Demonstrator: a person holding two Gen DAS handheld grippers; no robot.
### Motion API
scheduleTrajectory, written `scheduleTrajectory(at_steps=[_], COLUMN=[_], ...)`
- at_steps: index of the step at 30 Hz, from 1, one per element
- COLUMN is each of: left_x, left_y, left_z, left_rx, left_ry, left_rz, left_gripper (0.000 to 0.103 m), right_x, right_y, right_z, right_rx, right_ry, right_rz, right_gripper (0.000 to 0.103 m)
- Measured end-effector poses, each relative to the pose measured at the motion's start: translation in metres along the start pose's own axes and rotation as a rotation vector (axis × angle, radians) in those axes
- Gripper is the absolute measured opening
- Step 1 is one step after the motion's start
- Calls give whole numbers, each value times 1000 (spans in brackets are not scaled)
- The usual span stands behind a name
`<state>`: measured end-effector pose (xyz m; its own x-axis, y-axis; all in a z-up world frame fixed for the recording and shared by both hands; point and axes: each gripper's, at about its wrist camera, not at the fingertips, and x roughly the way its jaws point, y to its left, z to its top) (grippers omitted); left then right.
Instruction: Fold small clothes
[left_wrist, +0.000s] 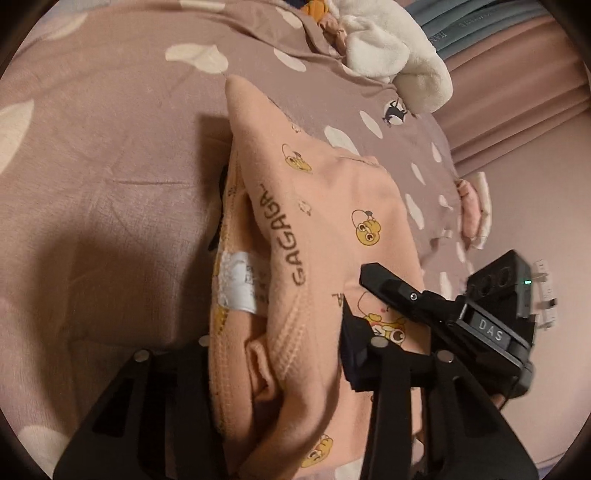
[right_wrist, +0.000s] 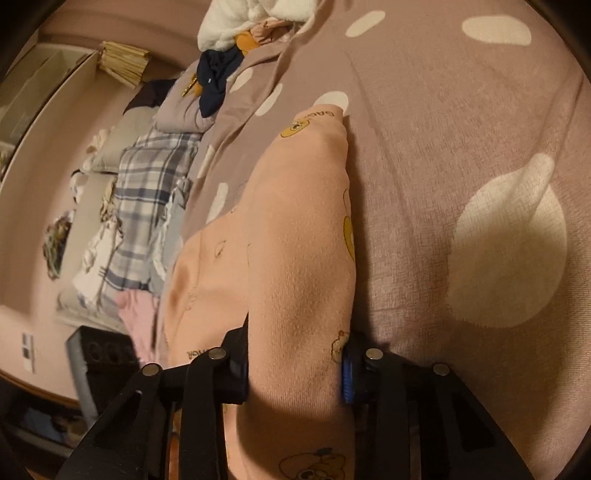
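A small peach garment (left_wrist: 317, 229) printed with yellow cartoon ducks and "GAGAGA" lies partly folded on a mauve bedspread (left_wrist: 110, 147) with white blobs. My left gripper (left_wrist: 280, 354) is shut on its ribbed hem beside the white care label (left_wrist: 240, 284). My right gripper (right_wrist: 295, 365) is shut on a thick fold of the same garment (right_wrist: 295, 240). The right gripper also shows in the left wrist view (left_wrist: 373, 277), resting on the cloth at the right.
A white fluffy item (left_wrist: 391, 55) and crumpled clothes lie at the far end of the bed. A plaid cloth (right_wrist: 147, 192), a navy garment (right_wrist: 214, 85) and pink clothes (right_wrist: 136, 317) pile along the bed's left edge in the right wrist view.
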<state>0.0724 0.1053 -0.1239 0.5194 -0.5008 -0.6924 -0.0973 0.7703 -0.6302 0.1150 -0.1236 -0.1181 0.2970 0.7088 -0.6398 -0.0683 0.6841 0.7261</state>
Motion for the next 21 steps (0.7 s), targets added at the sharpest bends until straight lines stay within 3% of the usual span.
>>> scheduleTrajectory(at_steps=[6, 10, 17, 21], left_x=[1, -8, -25, -32], left_y=[-10, -31, -63, -97], left_z=[0, -5, -13, -23], left_rx=[24, 114, 183, 268], left_ry=[-62, -137, -205, -229], left_rz=[67, 127, 62, 79], left_gripper=[36, 33, 33, 33], right_x=[-4, -12, -58, -86], right_y=[20, 29, 48, 53], right_z=[-4, -5, -6, -9], right_rx=[-119, -153, -239, -281], right_ry=[-65, -106, -217, -262], right_rz=[-107, -122, -134, -159], right_gripper=[32, 30, 29, 29])
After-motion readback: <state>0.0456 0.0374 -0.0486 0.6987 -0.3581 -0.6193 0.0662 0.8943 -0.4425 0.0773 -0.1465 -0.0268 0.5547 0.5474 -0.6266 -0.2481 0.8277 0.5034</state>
